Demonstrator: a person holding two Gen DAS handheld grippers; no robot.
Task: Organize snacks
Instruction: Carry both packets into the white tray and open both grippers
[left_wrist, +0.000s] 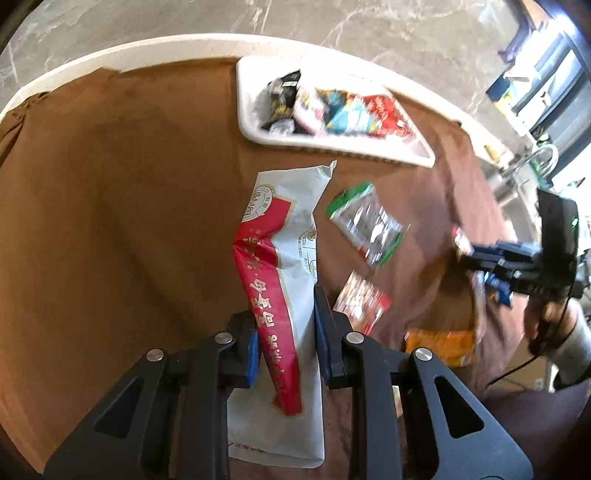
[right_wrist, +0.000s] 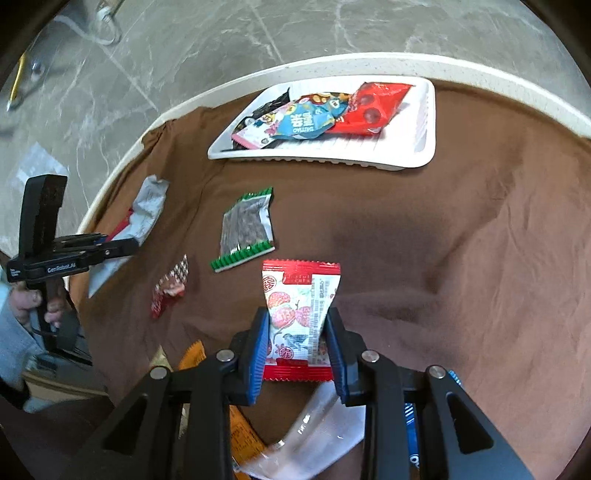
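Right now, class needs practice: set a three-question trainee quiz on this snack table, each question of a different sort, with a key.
1. True or false: the white tray is empty.
2. Which packet do the left tongs grip?
A. green-edged clear packet
B. long white and red packet
C. orange packet
3. Fill in: the right tongs are shut on a red and white packet printed with ____.

Key
1. False; it holds several snack packets.
2. B
3. Strawberries
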